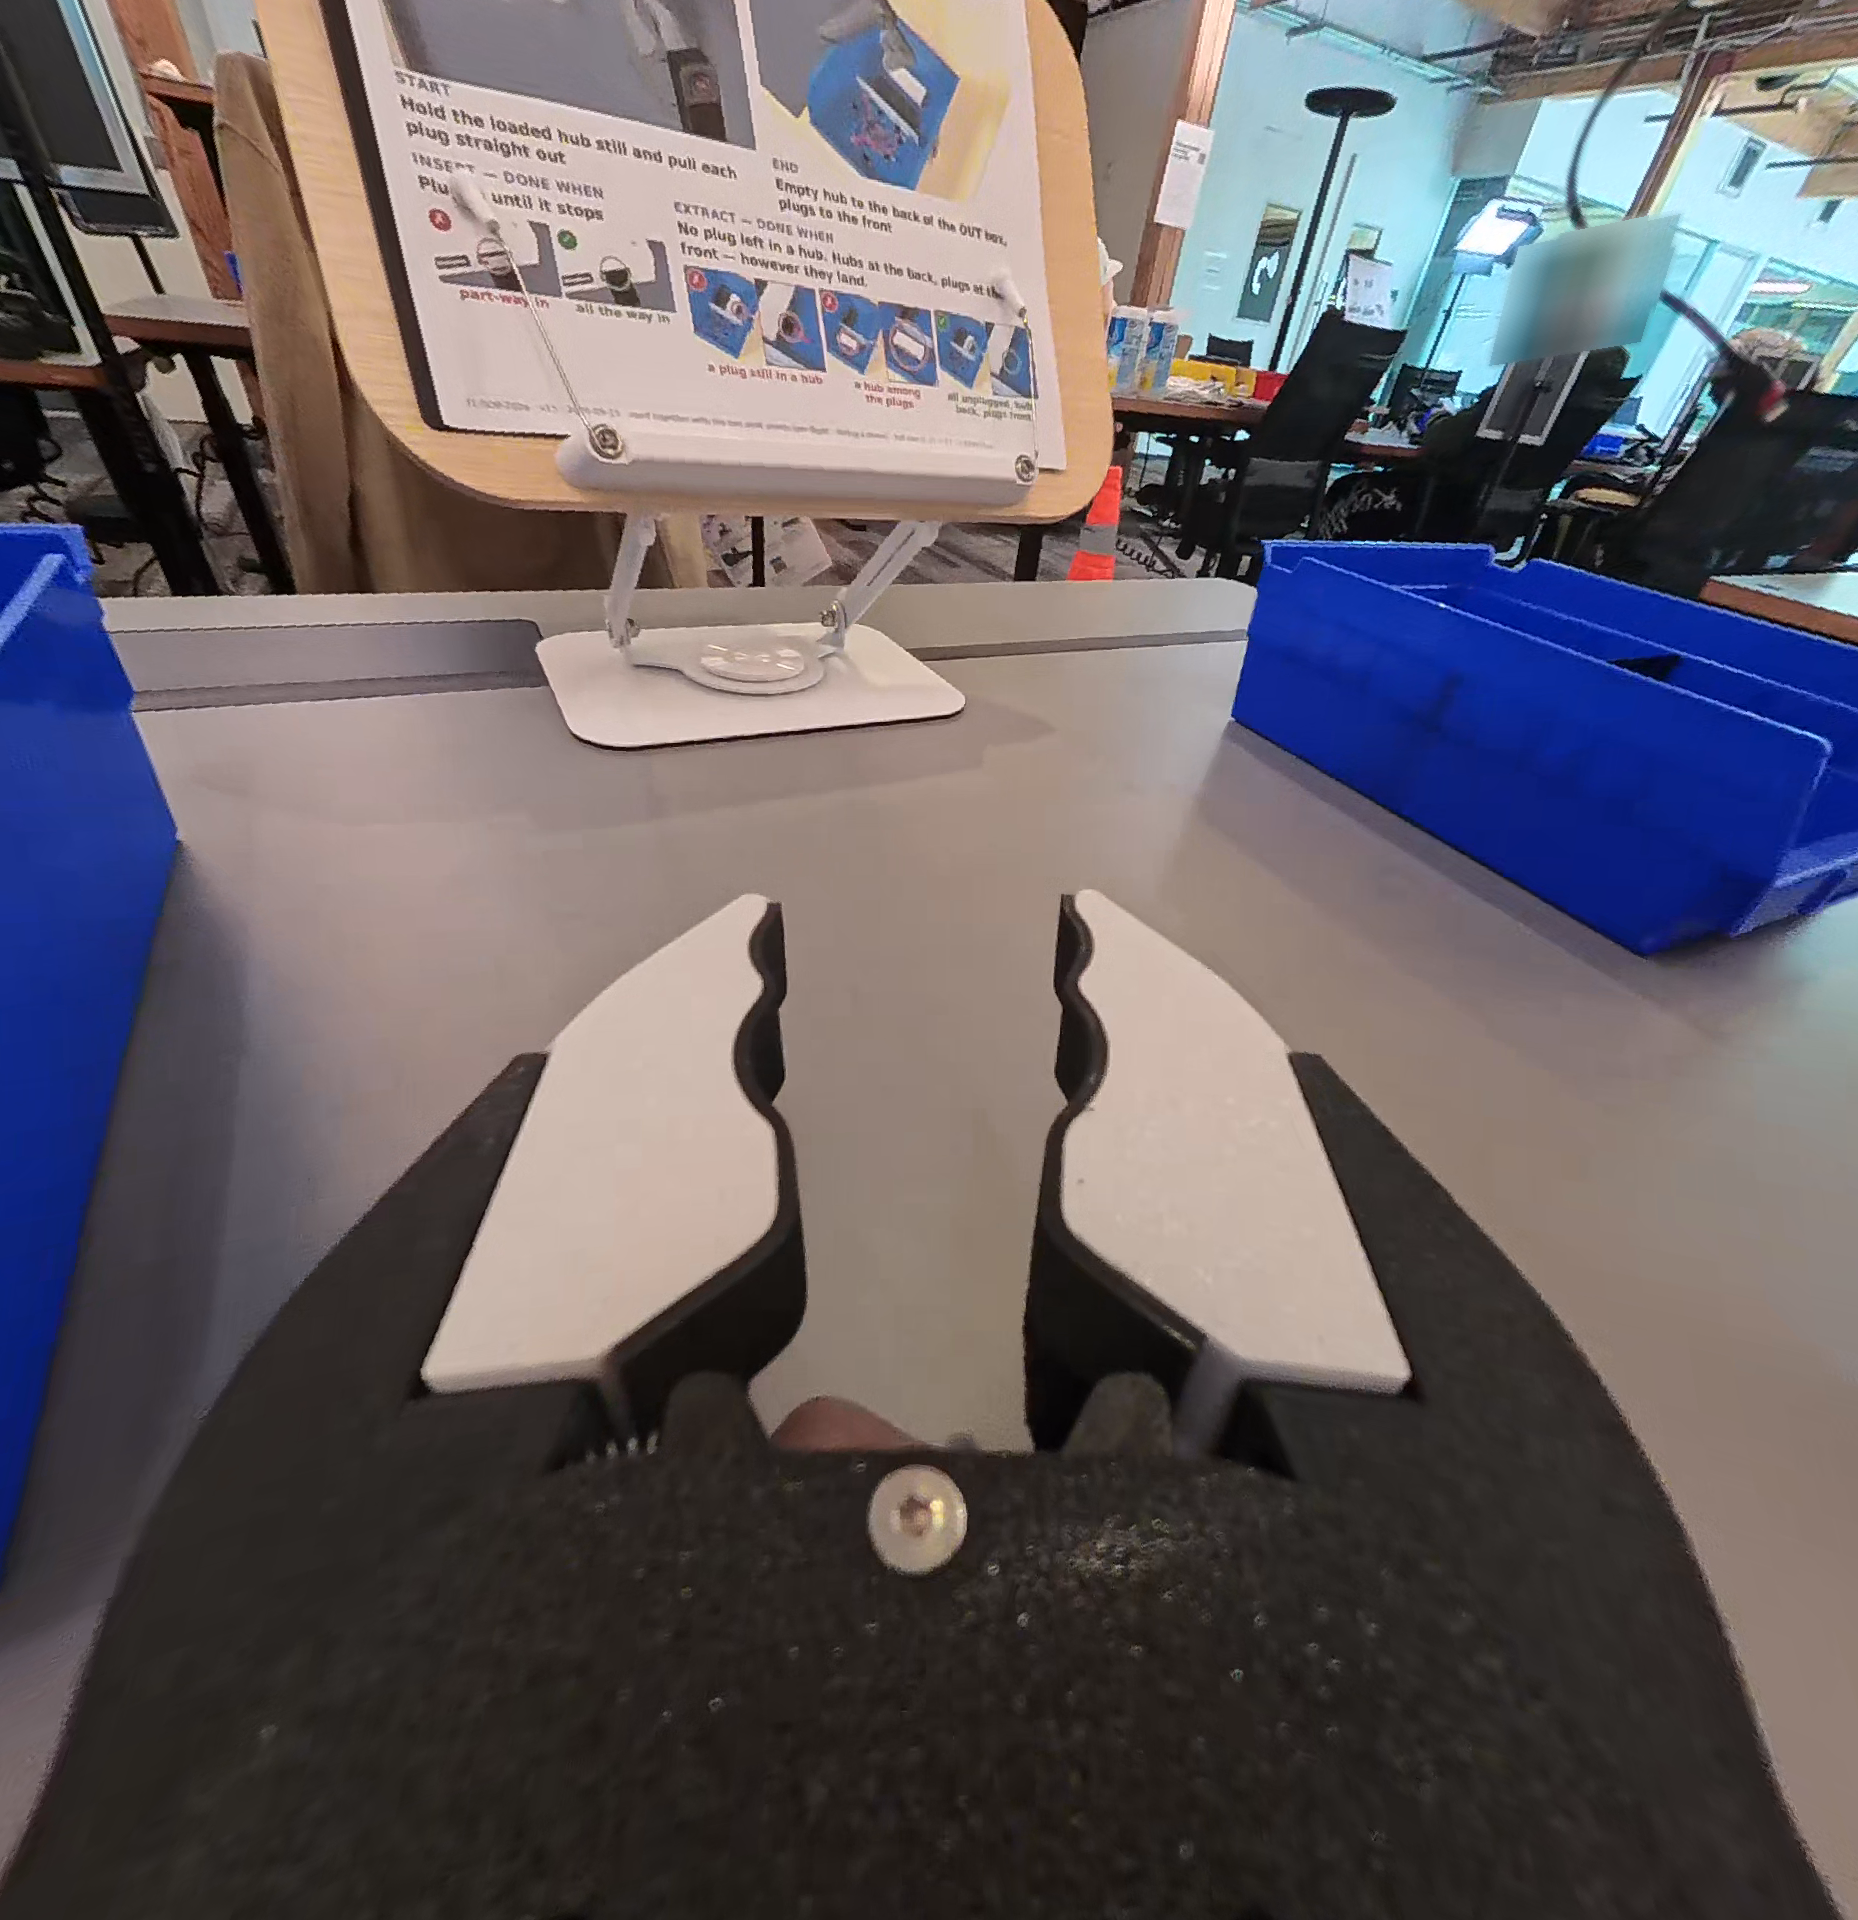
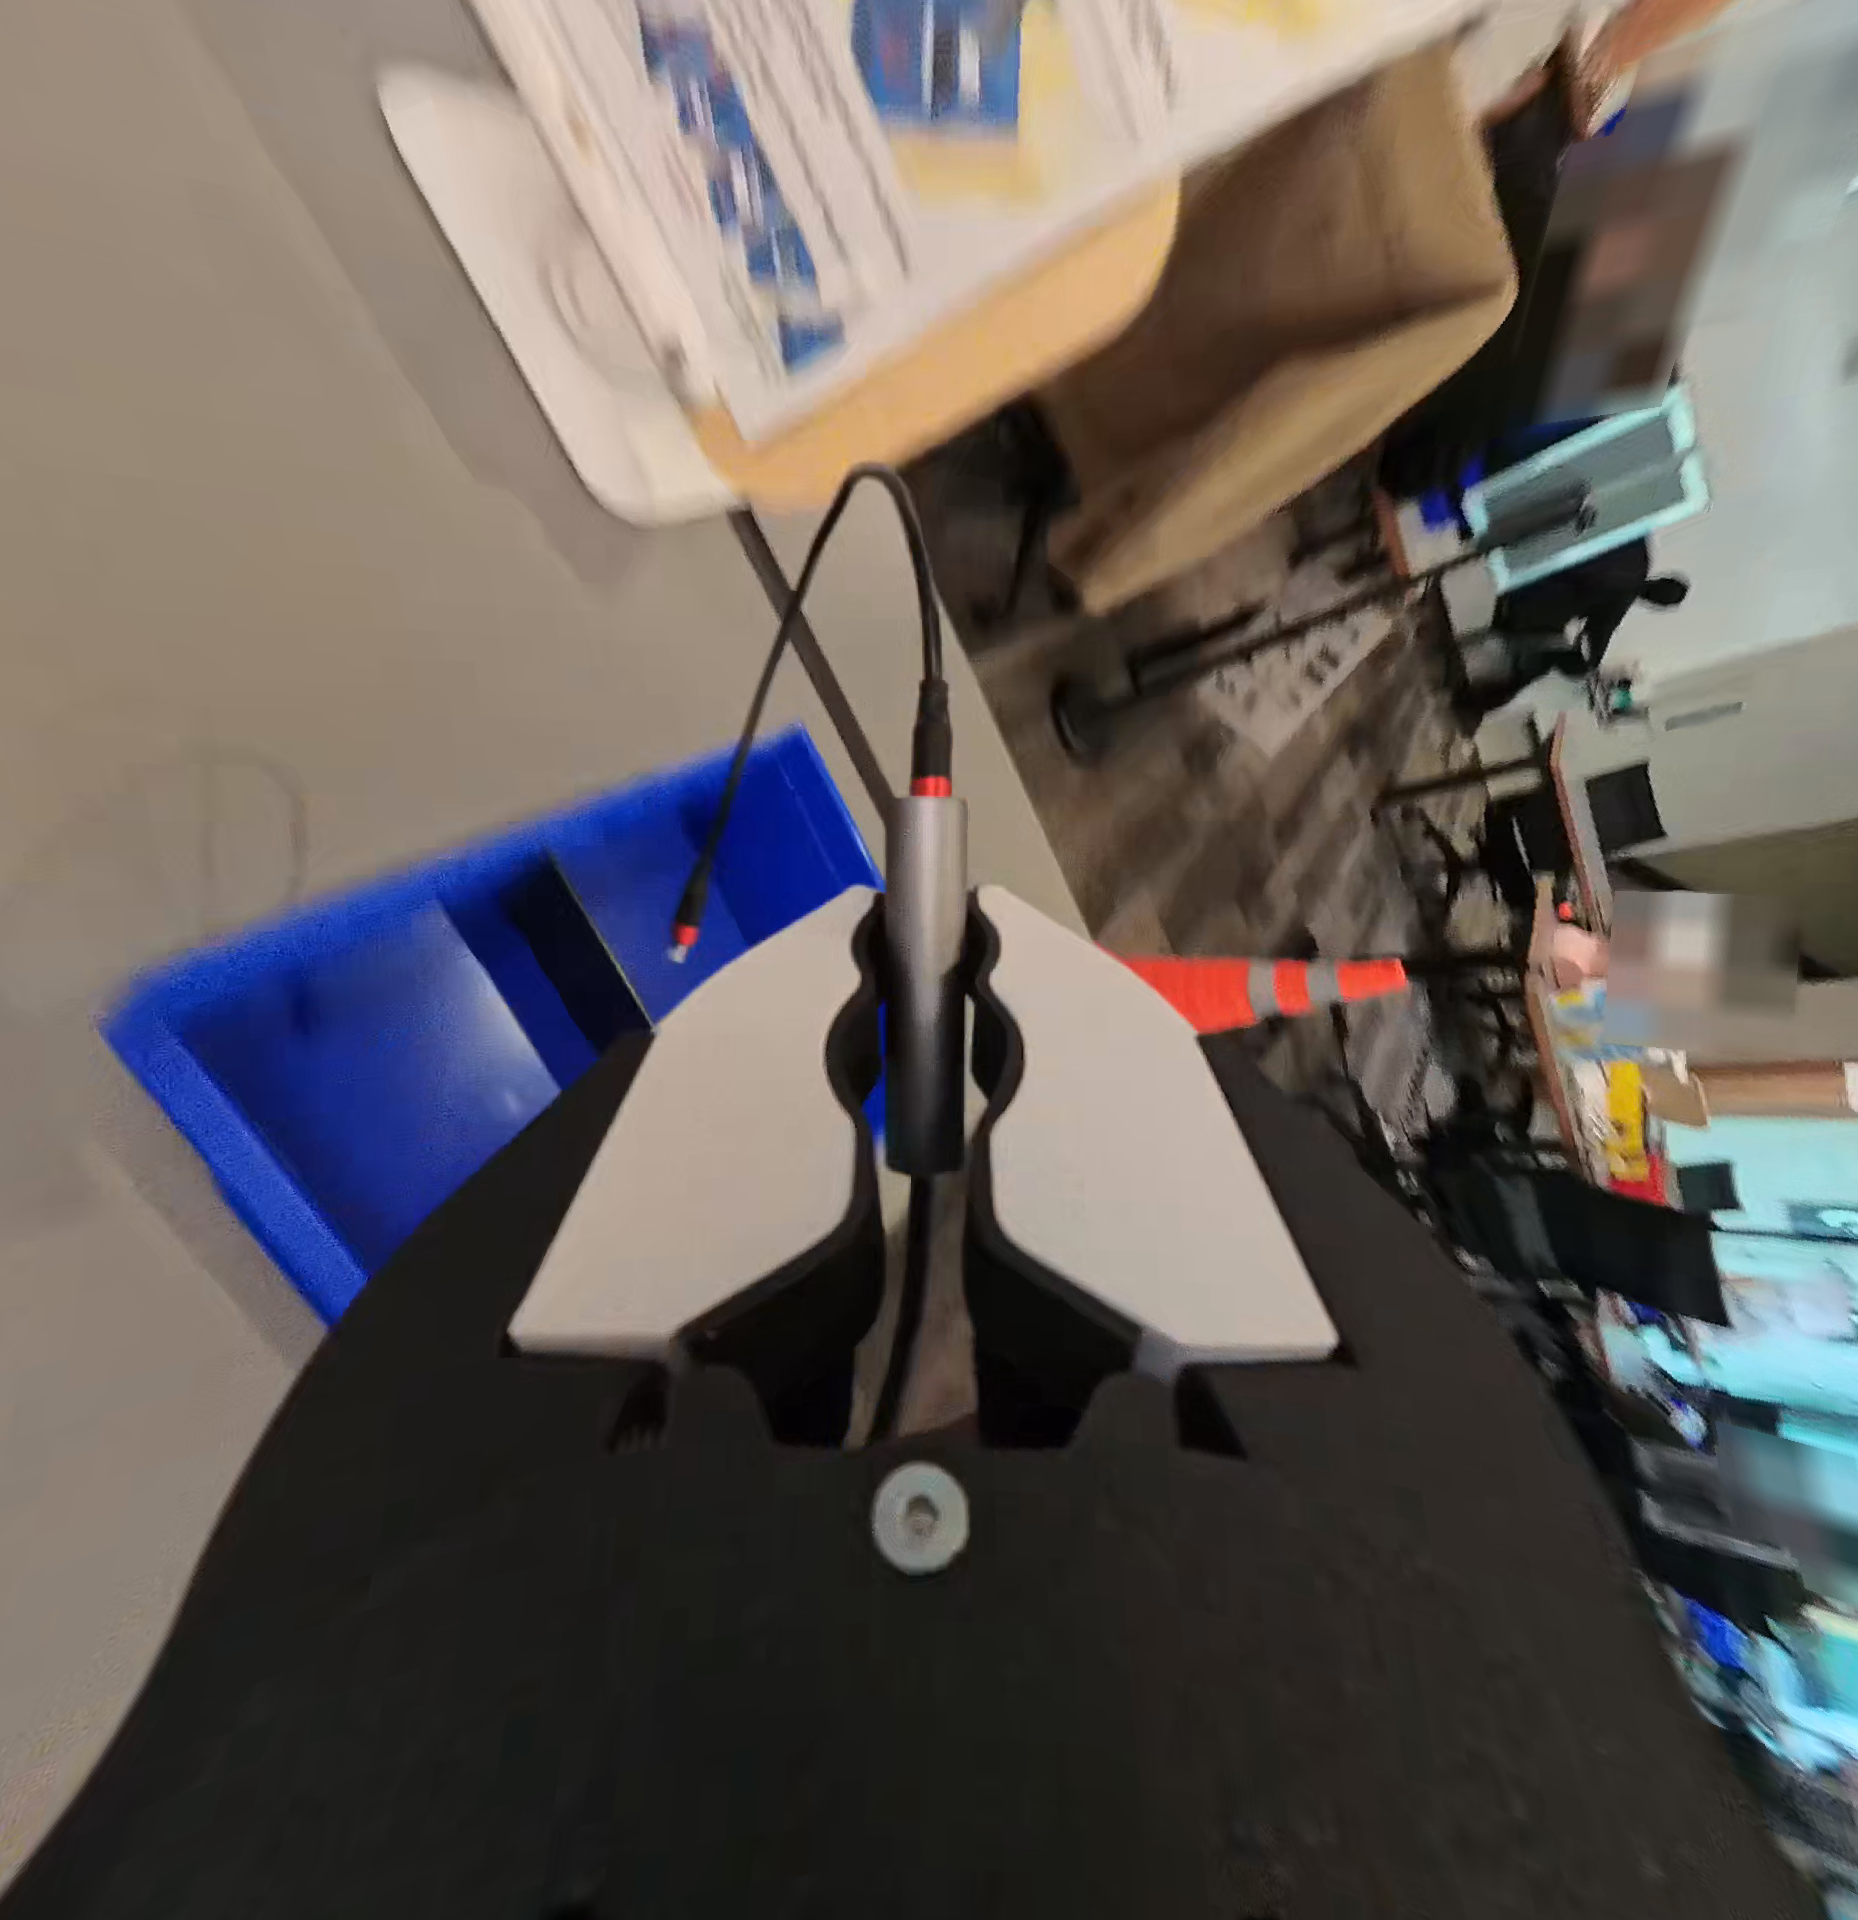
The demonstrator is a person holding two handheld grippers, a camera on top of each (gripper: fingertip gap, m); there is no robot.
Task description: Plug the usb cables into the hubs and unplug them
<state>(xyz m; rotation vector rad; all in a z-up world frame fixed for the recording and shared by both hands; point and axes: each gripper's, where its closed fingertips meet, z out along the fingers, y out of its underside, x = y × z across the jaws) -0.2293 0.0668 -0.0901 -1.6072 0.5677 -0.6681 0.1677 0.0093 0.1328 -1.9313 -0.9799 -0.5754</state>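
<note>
My right gripper (image 2: 927, 904) is shut on a slim grey USB hub (image 2: 925, 1018) and holds it in the air, end pointing forward. A black cable (image 2: 930, 623) with a red ring leaves the hub's far end, loops back and ends in a free red-tipped plug (image 2: 682, 940) hanging over a blue bin (image 2: 385, 1039). The right wrist view is rolled and blurred. My left gripper (image 1: 920, 914) is open and empty, low over the grey table (image 1: 904, 810). A black cable with a red end (image 1: 1772, 400) shows high at the right in the left wrist view.
A blue bin (image 1: 1527, 748) with a divider sits at the right of the table and another blue bin (image 1: 42, 935) at the left edge. A stand holding an instruction sheet (image 1: 717, 260) rests on a white base (image 1: 748, 686) at the back middle. Office furniture lies beyond. Across from one pair of fingers to the other is roughly 45 cm.
</note>
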